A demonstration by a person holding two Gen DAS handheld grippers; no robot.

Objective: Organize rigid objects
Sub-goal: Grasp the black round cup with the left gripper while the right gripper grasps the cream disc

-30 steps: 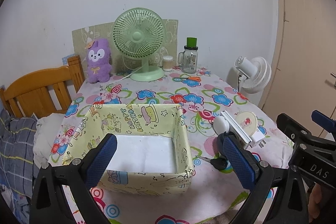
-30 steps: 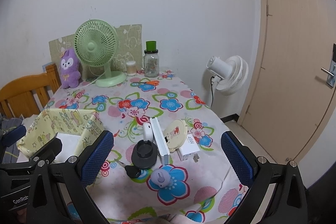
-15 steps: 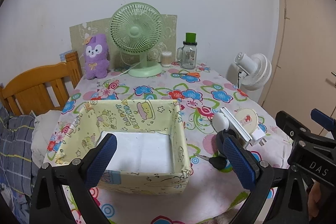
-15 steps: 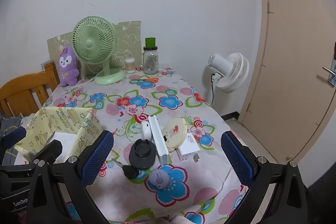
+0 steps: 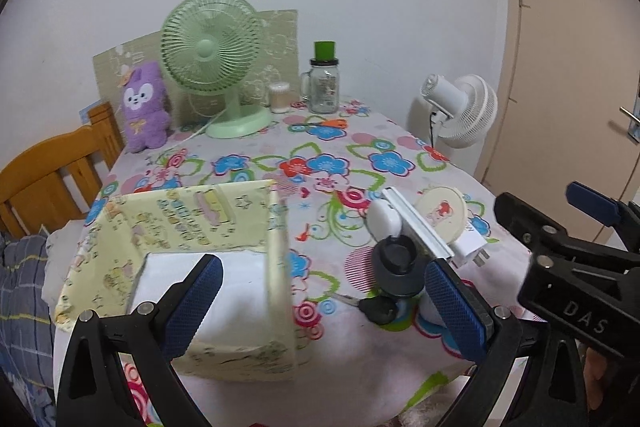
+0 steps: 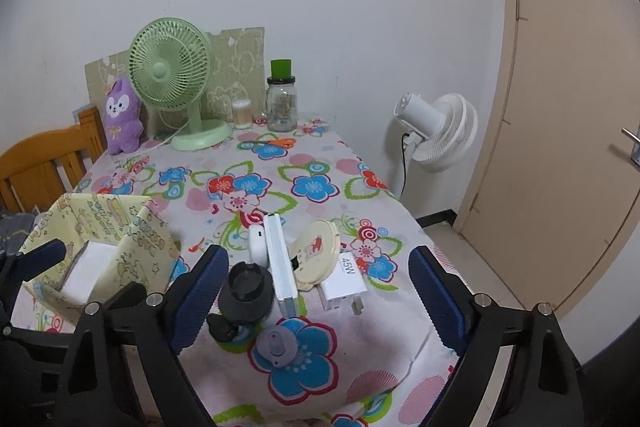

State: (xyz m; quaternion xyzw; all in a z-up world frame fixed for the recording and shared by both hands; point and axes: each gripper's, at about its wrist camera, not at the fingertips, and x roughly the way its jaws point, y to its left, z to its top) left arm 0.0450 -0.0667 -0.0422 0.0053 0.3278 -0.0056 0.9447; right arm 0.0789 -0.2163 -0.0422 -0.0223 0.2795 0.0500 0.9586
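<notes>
White charger point(image 6: 344, 283) marked "45W", right tool point(image 6: 316, 301) gaping, just narrowing, empty, left tool point(image 5: 320, 303) released

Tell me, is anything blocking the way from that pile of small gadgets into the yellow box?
Nothing visible does. The yellow patterned fabric box stands open-topped beside the pile, such as the dark round cap, with only bare flowered tablecloth between. Its side wall must be cleared from above.

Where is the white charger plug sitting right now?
In the right wrist view, the white charger plug lies on the flowered tablecloth, just right of the round cream compact, nearest the door side of the small cluster of objects.
</notes>
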